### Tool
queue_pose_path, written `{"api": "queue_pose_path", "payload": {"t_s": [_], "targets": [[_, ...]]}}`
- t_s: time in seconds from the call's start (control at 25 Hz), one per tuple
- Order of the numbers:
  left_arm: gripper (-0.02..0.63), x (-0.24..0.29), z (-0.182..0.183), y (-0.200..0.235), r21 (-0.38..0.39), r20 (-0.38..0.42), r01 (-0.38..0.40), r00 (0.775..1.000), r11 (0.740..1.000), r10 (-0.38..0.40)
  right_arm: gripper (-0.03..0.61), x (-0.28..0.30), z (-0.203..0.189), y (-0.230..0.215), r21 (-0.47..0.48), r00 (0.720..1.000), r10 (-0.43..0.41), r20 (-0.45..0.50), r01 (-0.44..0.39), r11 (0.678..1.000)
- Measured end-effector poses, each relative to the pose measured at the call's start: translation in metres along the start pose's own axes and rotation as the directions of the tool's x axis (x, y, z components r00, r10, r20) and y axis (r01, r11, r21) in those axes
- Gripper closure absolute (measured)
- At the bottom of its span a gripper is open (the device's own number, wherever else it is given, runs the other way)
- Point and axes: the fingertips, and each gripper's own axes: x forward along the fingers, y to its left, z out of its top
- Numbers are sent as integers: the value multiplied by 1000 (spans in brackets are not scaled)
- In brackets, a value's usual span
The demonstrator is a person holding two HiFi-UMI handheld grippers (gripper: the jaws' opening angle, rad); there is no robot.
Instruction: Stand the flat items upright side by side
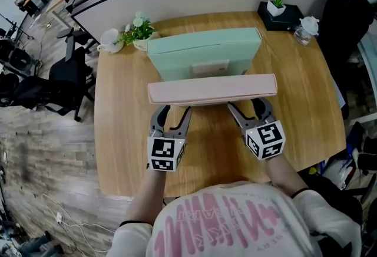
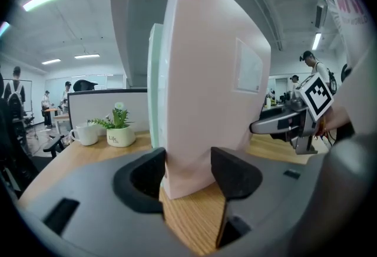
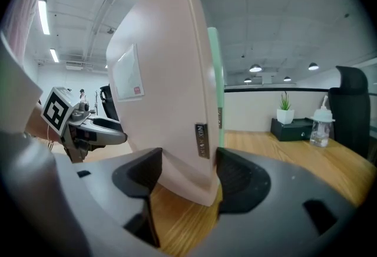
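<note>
While the pink case (image 1: 212, 89) stands on its long edge across the middle of the table (image 1: 309, 114), the step in hand appears to be seating it beside the green case (image 1: 203, 49), the second of the flat items. The green case is already upright just behind it, broad face to broad face. In the gripper views the two look pressed together or very nearly so; whether a sliver of gap remains cannot be told. Nor is it certain that the pink case's lower edge bears fully on the wood, though it seems to sit at table level.

Each end of the pink case is pinched. The left gripper (image 1: 172, 115) has its two dark pads against both faces at the left end, and the right gripper (image 1: 247, 109) clamps the right end the same way, beside a small dark tag on the edge.

Judged from this, the task is close to done. The next move would call for settling the case square on its edge, then easing both grips off evenly and drawing back toward the person without dragging the near face. A tall, thin case like this could tip forward if one end is let go first.

Further out, a potted plant (image 1: 140, 32) and a white cup (image 1: 109, 40) sit at the far left corner, well clear.
</note>
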Motion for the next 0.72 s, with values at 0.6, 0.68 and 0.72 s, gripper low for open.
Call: {"api": "queue_pose_path", "payload": {"t_s": [0.6,0.68,0.72], "targets": [[380,7,0,6,-34,-23,-22,1000,999,21,287,11,4,-6,58,999,41,-13,-40,998],[380,8,1,6,-37,-33,-21,999,999,20,287,12,4,-6,64,999,40,-19,-39,997],[380,9,1,6,-39,-39,-21,999,999,19,285,13,4,-6,68,999,40,-22,-38,997]]}}
